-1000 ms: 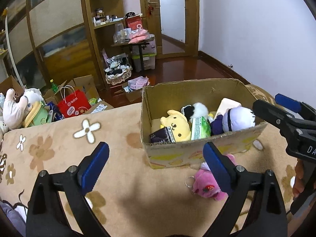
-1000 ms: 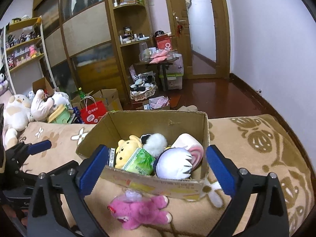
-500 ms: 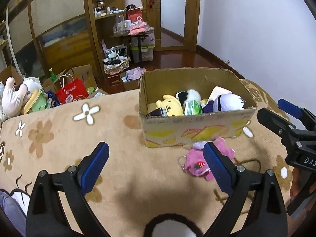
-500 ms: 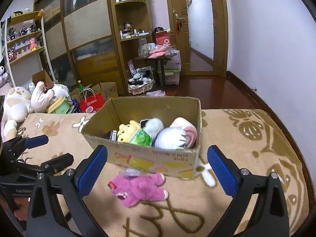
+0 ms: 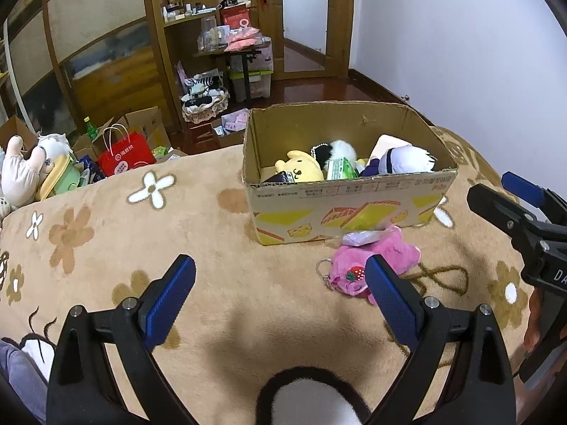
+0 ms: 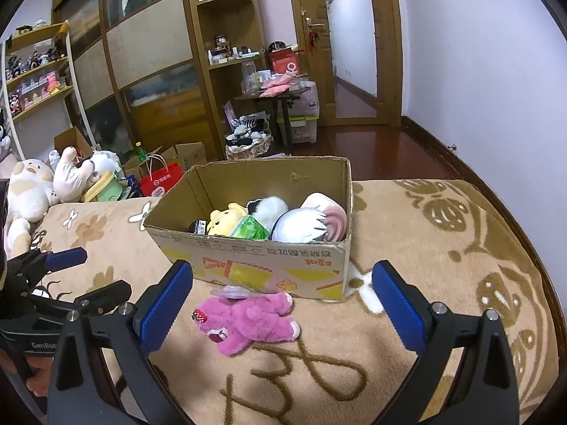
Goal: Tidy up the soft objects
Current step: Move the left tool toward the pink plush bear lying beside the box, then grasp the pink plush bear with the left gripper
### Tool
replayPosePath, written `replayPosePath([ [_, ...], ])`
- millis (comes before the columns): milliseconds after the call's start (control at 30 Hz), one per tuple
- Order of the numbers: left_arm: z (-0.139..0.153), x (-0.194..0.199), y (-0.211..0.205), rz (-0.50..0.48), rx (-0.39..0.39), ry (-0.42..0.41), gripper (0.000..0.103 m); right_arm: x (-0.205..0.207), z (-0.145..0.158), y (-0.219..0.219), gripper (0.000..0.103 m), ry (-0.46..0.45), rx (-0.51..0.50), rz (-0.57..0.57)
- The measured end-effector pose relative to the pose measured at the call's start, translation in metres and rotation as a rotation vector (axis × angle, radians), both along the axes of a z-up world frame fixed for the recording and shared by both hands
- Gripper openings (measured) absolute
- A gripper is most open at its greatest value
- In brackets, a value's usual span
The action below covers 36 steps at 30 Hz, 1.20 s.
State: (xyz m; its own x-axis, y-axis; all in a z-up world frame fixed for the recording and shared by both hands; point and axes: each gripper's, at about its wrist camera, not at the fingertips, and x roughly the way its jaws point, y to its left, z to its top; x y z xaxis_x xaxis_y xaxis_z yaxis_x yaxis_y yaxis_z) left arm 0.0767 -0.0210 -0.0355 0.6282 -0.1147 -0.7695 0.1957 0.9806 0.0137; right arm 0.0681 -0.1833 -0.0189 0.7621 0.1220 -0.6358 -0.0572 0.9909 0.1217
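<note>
Both grippers have backed away from the cardboard box (image 6: 269, 262). Box holds several plush toys; pink plush (image 6: 248, 318) remains outside. Left gripper (image 5: 280, 297) and right gripper (image 6: 280, 304) jaws wide apart, empty.

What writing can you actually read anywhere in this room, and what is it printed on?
"GenRob", cut off at the edge: on the left gripper, seen from the right wrist camera.
"DA", cut off: on the right gripper, seen from the left wrist camera.
Red Chinese characters, upside down, on the cardboard box: too blurred to read.
White round logo on the red paper bag: too small to read.
Labels along the box rim: unreadable.
</note>
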Motion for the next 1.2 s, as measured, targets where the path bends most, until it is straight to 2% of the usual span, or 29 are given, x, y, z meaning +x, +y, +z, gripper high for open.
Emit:
replayPosePath([
  [533, -0.025, 0.018, -0.009, -0.011, -0.052, 0.021, 0.095, 0.022, -0.013, -0.006, 0.103, 0.025, 0.041, -0.017],
  [767, -0.037, 0.025, -0.020, -0.041, -0.027, 0.030, 0.095, 0.034, -0.020, -0.014, 0.103, 0.048, 0.076, -0.033],
  [1200, -0.064, 0.042, -0.032, -0.103, -0.123, 0.105, 0.095, 0.061, -0.048, -0.028, 0.103, 0.150, 0.174, -0.072],
])
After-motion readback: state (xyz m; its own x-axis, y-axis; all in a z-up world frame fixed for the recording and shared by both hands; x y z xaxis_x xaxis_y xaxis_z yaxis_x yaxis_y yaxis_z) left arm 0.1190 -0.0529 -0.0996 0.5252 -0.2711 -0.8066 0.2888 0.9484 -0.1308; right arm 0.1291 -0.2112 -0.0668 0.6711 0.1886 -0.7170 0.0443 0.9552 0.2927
